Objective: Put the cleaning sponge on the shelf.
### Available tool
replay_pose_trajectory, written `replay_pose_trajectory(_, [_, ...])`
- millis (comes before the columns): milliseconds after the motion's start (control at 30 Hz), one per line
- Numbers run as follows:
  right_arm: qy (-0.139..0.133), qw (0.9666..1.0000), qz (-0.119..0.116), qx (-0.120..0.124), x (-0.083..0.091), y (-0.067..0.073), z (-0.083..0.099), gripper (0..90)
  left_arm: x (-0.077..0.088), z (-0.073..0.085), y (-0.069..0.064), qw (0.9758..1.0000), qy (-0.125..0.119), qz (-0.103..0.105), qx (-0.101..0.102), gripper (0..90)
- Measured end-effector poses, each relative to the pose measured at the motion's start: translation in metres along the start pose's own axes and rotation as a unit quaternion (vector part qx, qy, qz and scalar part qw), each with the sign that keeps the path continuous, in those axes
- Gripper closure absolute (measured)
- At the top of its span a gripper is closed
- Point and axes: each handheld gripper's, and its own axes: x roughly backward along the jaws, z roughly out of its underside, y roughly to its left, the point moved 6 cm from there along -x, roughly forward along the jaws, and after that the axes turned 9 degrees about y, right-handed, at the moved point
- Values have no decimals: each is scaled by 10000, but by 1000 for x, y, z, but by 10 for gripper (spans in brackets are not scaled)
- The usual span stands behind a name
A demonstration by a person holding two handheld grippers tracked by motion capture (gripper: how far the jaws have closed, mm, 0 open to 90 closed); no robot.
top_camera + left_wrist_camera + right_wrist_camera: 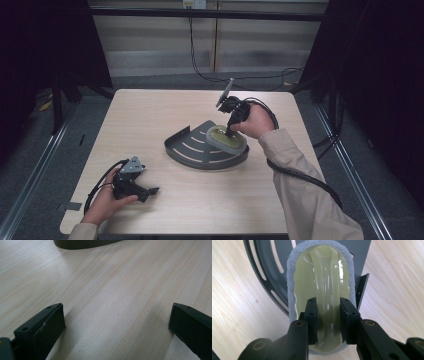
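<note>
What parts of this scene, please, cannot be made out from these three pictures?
- Scrubber: its underside, hidden by its own body in the right gripper view.
- Dark rack: the part beneath the scrubber, covered in the high view.
- Left gripper: jaw tips, too small in the high view.

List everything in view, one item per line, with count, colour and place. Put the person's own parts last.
table: one, light wood grain, centre of the high view.
rack: one, dark grey, fan-shaped with curved slots and a raised edge, mid-table.
scrubber: one, pale yellow-green glossy handle on a grey pad, lying on the rack's right part.
wall cables: black, trailing down behind the table's far edge.
right gripper: one, black, jaws closed on the scrubber's handle ridge, held by the right hand.
left gripper: one, black with a grey plate, jaws wide apart, low over bare table near the front left, held by the left hand.
sleeves: beige, entering from the bottom edge.
</note>
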Motion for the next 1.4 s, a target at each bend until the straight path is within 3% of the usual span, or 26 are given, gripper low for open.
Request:
replay_pose_trajectory(333, [-44,9995,-32,-297,-9,-5,-2,709,0,0,0,10000,-7,-7,-14,0])
replay_pose_trajectory(800, [-145,9959,-125,-886,-24,-10,0,709,0,0,0,10000,-9,5,2,0])
replay_pose_trajectory(1400, [-71,9946,-45,-1033,-33,-12,0,709,0,0,0,10000,-9,5,2,1])
